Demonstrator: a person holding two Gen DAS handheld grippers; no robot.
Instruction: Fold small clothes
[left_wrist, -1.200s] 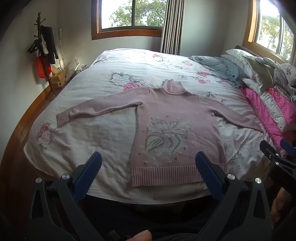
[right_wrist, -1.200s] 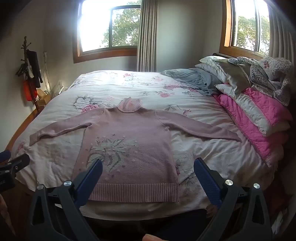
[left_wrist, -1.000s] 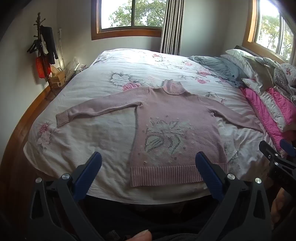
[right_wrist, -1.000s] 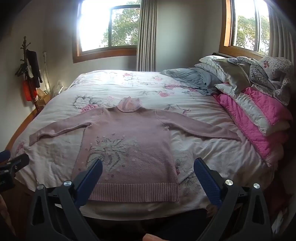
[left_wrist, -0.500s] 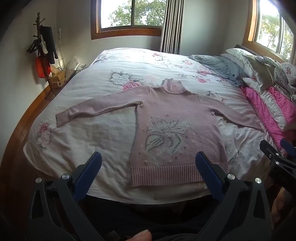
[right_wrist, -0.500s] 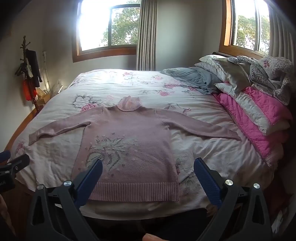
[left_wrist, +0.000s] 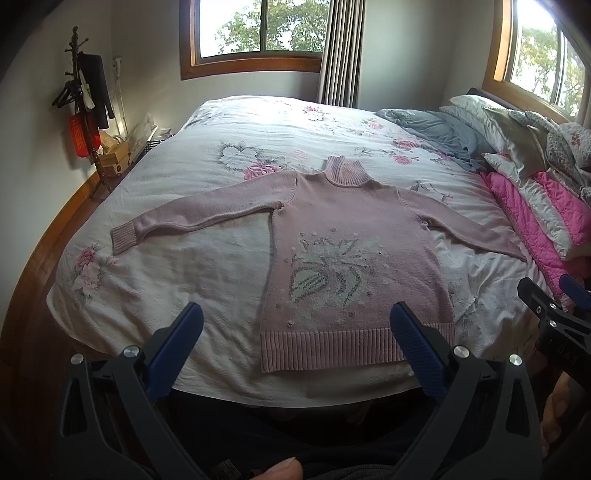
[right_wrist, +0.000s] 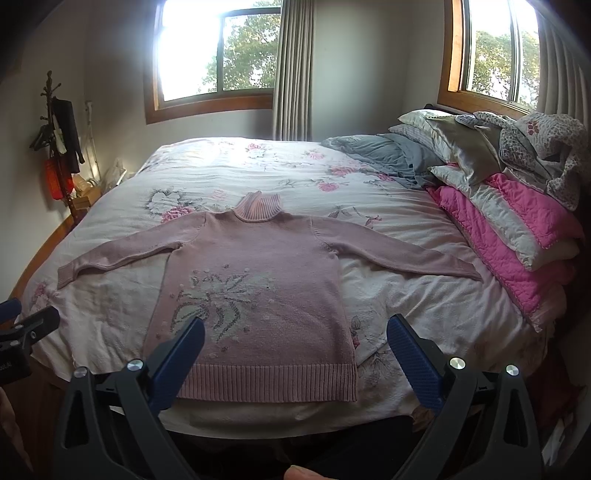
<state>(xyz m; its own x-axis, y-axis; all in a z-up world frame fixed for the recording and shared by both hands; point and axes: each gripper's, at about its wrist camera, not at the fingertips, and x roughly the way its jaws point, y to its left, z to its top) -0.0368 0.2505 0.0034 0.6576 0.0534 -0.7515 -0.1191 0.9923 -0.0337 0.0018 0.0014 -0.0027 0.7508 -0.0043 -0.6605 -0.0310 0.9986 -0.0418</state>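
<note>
Sweater (left_wrist: 354, 254), pink ribbed knit, flat on quilted bedspread (left_wrist: 207, 266).

I see a bedroom: bed (left_wrist: 229, 258) with white floral cover, pale walls (left_wrist: 147, 55), wood-framed window (left_wrist: 258, 29) on the far wall, grey curtain (left_wrist: 340, 51) beside it, second window (right_wrist: 495, 48) right. Pillows (right_wrist: 461, 144) and pink quilt (right_wrist: 517, 236) stacked right. Coat stand (left_wrist: 85, 96) far left. Daylight.
</note>
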